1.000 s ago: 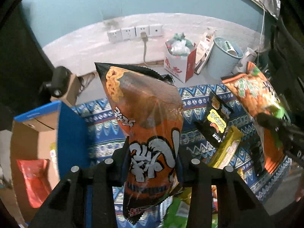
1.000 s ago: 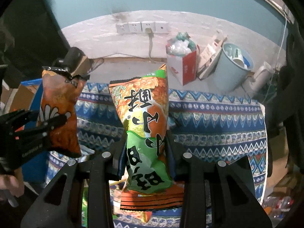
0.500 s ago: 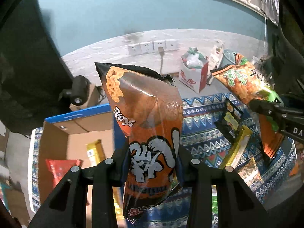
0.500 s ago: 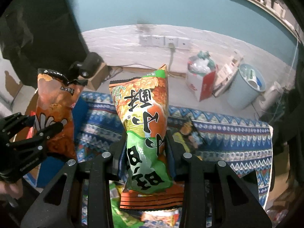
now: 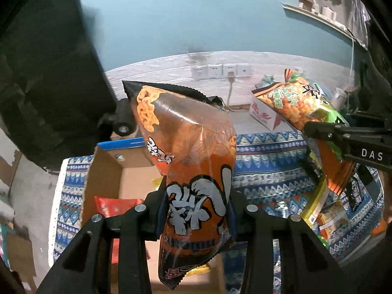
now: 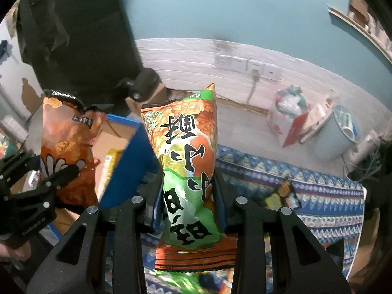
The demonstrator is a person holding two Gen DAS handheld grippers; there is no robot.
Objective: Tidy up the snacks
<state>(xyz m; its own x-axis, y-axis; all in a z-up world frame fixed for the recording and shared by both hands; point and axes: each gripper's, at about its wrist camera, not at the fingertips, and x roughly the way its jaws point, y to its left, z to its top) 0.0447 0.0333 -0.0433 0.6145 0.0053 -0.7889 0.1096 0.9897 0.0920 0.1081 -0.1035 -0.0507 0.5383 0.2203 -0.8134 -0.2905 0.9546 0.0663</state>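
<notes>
My left gripper is shut on an orange and black snack bag, held upright above the open cardboard box with blue flaps. In the right wrist view the same bag and the left gripper show at the left, over the box. My right gripper is shut on a green and orange snack bag, upright beside the box's blue flap. From the left wrist view that bag hangs at the right in the right gripper. A red packet and a yellow packet lie in the box.
A blue patterned cloth covers the table, with several loose snack packets at its right. Behind stand a white and red carton, a pale blue bin, a wall socket strip and a dark bulky shape at the left.
Both grippers have carried their bags leftward and upward, from above the cloth to over and beside the cardboard box. More of the box's inside shows. Neither grip has changed.
</notes>
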